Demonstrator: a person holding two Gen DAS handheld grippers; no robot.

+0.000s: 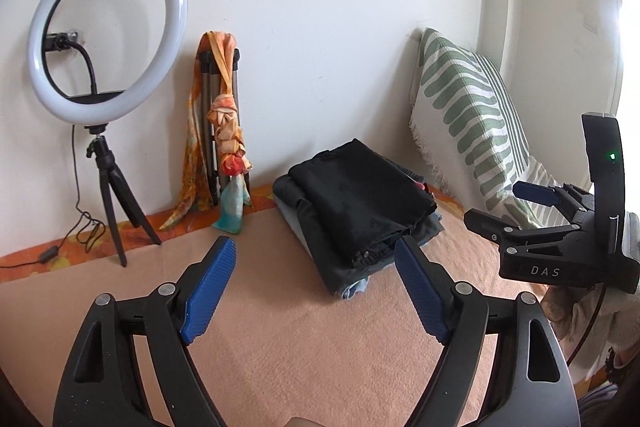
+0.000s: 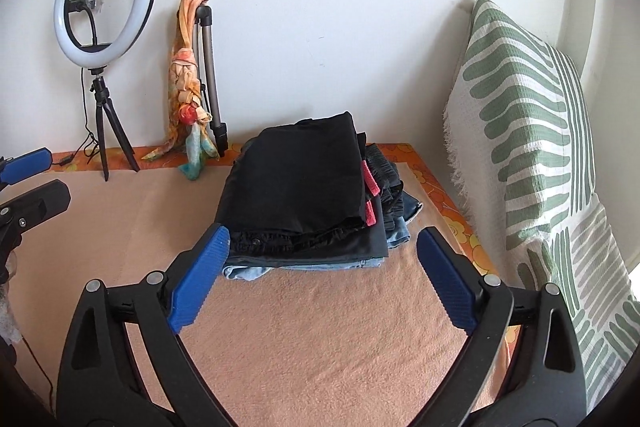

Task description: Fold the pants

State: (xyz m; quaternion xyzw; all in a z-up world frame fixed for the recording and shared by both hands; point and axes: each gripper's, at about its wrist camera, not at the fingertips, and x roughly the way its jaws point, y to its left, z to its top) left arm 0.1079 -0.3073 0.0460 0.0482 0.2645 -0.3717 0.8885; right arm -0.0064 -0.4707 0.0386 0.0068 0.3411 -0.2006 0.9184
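Note:
A stack of folded pants (image 1: 360, 195) lies on the peach blanket (image 1: 280, 327) near the back wall, with a black pair on top and denim pairs under it. My left gripper (image 1: 314, 245) hovers in front of the stack, open, with nothing between its blue pads. In the right wrist view the same stack (image 2: 304, 179) lies just beyond my right gripper (image 2: 323, 233), which stands wide open and holds nothing. Each gripper shows in the other's view: the right gripper (image 1: 496, 205) at the right edge, the left gripper (image 2: 52, 171) at the left edge.
A ring light (image 1: 108, 55) on a small tripod stands at the back left, its cable trailing on the bed. A folded tripod draped with an orange scarf (image 1: 220, 131) leans on the wall. A green-and-white striped pillow (image 2: 532, 147) rises along the right side.

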